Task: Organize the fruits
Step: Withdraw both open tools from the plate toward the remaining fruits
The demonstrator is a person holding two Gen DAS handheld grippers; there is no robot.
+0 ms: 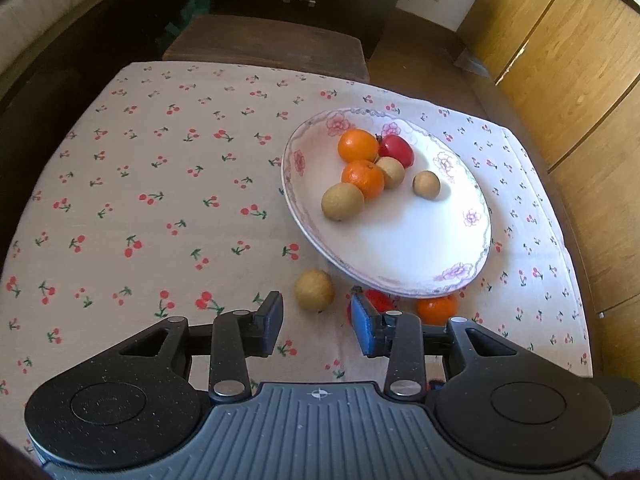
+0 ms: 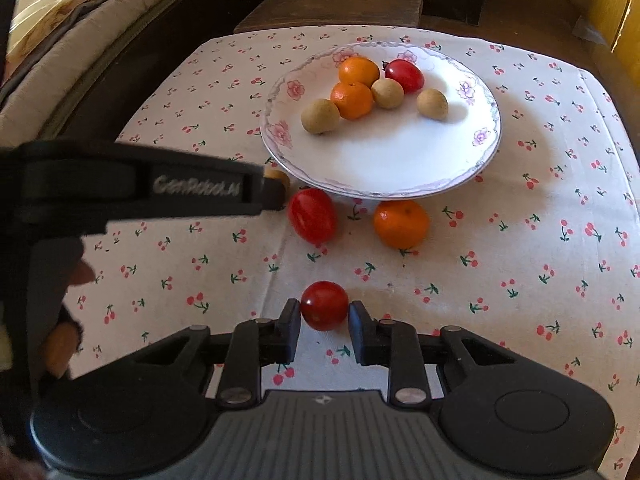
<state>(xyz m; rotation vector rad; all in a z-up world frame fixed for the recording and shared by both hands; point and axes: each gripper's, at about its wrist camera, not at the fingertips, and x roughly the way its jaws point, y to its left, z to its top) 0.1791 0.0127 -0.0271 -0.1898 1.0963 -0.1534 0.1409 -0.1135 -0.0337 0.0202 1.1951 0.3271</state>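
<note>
A white flowered plate [image 1: 400, 236] [image 2: 380, 152] holds two oranges, three brown round fruits and one red fruit. My left gripper [image 1: 318, 316] is open on the cherry-print cloth. A loose brown fruit [image 1: 315, 290] lies just beyond its fingertips, untouched. Behind its right finger lie a red fruit [image 1: 378, 300] and an orange [image 1: 437, 309]. My right gripper [image 2: 325, 316] is shut on a small red fruit [image 2: 324, 304], its fingertips touching both sides. Ahead of it lie the larger red fruit [image 2: 312, 216] and the orange [image 2: 401, 218]. The left gripper [image 2: 276, 194] reaches in from the left, partly hiding the brown fruit [image 2: 279, 177].
A dark wooden stool [image 1: 264, 44] stands past the table's far edge. Wooden cabinets [image 1: 560, 72] run along the right. Cushioned bedding [image 2: 80, 20] lies to the left. A person's hand [image 2: 78, 272] grips the left tool's handle.
</note>
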